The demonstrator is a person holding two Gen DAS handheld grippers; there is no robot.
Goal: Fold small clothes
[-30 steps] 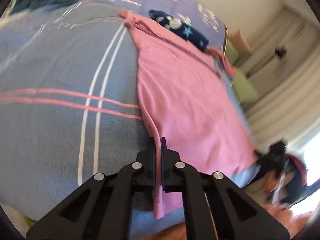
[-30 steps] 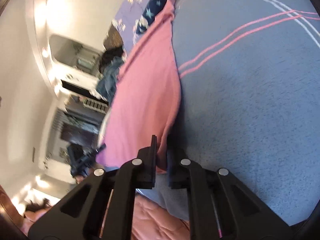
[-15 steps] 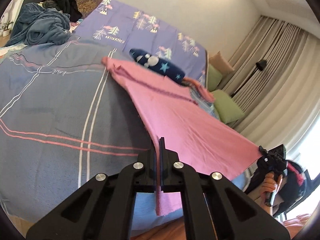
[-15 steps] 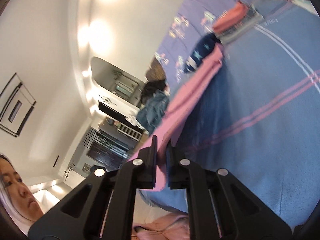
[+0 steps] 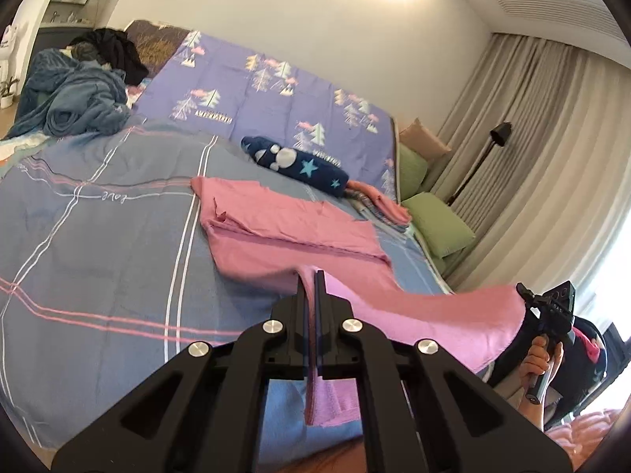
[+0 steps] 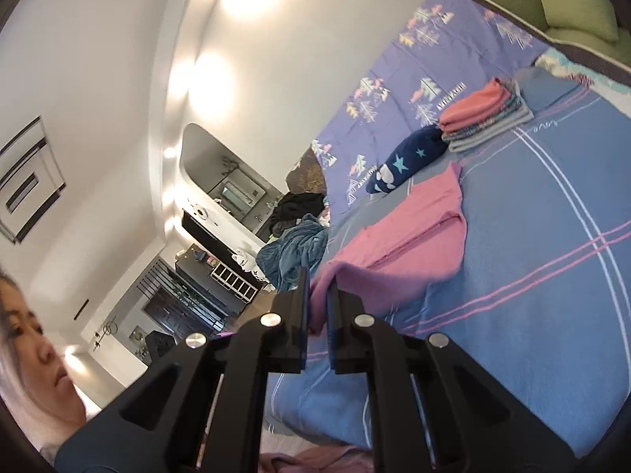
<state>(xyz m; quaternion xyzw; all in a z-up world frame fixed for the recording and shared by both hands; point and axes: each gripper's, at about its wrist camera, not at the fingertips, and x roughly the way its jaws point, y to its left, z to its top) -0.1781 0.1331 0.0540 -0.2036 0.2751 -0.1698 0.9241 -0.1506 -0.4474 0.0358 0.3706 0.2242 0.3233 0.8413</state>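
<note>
Fingers of the left gripper [image 5: 314,276] are closed on one near corner of the pink garment [image 5: 292,232]; those of the right gripper [image 6: 317,291] are clamped on the other. Far half lies on the bed [image 5: 98,244], near edge raised between both grippers. Assessed step: lengthwise fold, mid-lift. Next move calls for carrying both corners forward together, level, and laying them on the far edge before release.
</note>
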